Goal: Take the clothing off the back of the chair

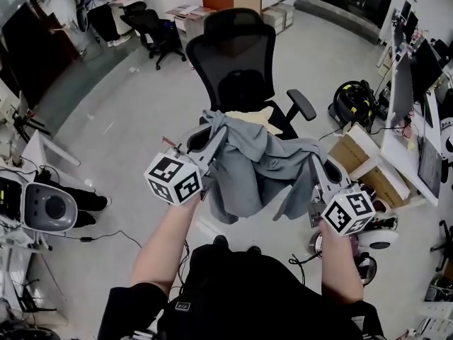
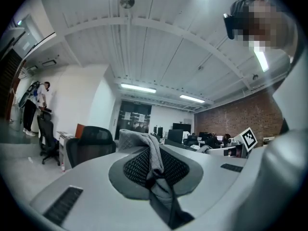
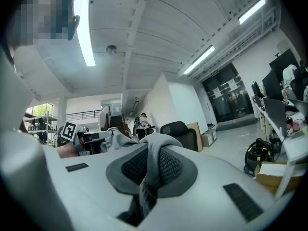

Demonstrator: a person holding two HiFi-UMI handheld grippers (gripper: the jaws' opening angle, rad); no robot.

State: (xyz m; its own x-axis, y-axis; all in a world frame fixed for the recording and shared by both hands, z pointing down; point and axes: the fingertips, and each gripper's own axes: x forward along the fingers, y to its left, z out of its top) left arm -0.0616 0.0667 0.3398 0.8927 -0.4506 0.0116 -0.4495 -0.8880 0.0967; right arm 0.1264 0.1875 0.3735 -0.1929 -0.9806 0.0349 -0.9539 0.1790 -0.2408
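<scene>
1. Reference landmark: the black mesh office chair [image 1: 237, 55] on the grey floor [image 1: 127, 140]. Its backrest is bare, and a pale item lies on its seat.

2. Clothing: the grey garment [image 1: 255, 165] is clear of the backrest. It hangs in the air on the person's side of the chair, stretched between the two grippers and sagging in loose folds in the middle. In the head view it covers the near part of the seat. Whether its lower folds touch the chair cannot be told.

3. Left gripper [image 1: 212, 137]: positioned at the near left of the chair. The left gripper view shows the jaws pressed together on a fold of the garment, with cloth running up between the dark textured pads [image 2: 137, 165] and over their tops.

4. Right gripper [image 1: 316, 167]: positioned at the near right of the chair, just below the armrest [image 1: 302, 105]. The right gripper view shows the jaws pinching the other edge of the garment between the pads [image 3: 168, 165]. Cloth bulges above them.

5. Surroundings: a cardboard box [image 1: 354, 151] stands on the floor to the right of the chair. A second black chair [image 1: 156, 30] stands beyond it to the left.
</scene>
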